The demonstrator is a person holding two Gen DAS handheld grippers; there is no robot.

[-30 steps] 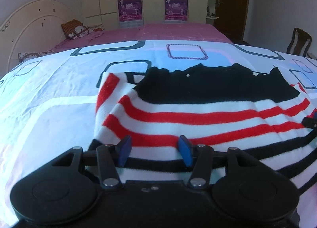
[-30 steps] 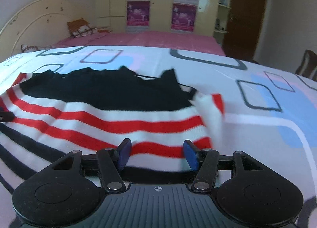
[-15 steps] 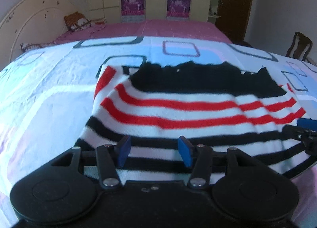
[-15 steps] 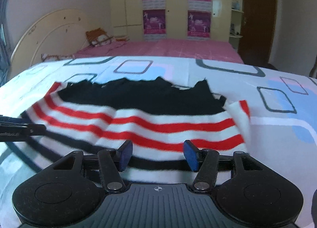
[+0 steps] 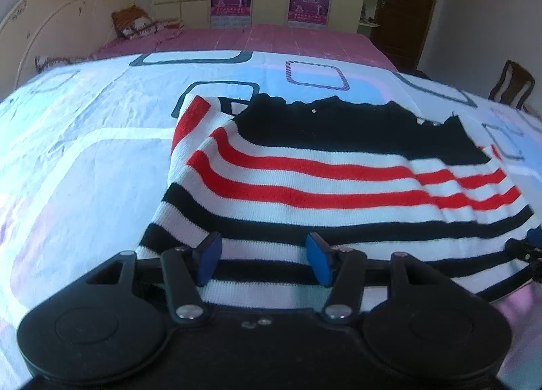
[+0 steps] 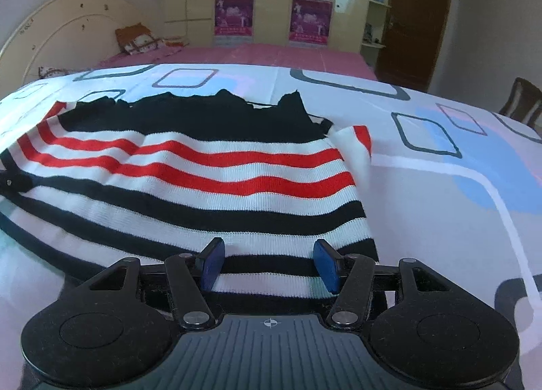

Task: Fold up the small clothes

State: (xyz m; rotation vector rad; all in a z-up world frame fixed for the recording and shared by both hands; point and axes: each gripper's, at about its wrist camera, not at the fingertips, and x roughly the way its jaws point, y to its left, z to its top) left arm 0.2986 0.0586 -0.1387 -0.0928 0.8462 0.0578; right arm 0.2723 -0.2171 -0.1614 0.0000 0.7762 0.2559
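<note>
Jaws on both sides stand released, nothing pinched. Left gripper (image 5: pixel 263 259): pads apart, having just opened a bit wider; striped knit shows in the gap but neither pad presses it. Right gripper (image 6: pixel 270 264): pads apart too, w/ the hem's black-and-white bands lying between and below them, not clamped. Can't tell if the tips touch the knit.

Striped sweater (image 5: pixel 321 187) lies flat on the bed (image 5: pixel 84 170), on the patterned sheet. It sits straight ahead of both jaws: hem edge nearest, then black stripes, red stripes, and the solid black shoulder part at the far end. Its hem runs left-right across both views, so the jaws look square onto that edge, not along it. Sleeve w/ red cuff (image 5: pixel 189 119) shows at the far left edge; its twin is on the far right.

Left gripper sits over the hem's left part, w/ the sweater's left edge just outside it. Right gripper sits near the hem's right corner. Neither is nearer overall, since each has its own end.

Likely next move, as a guess: close on the hem at both ends and carry it fwd toward the black shoulders, folding across the short axis. Jaws point down at a slant, so they'd need to dip onto the edge to catch the knit and not the sheet.
</note>
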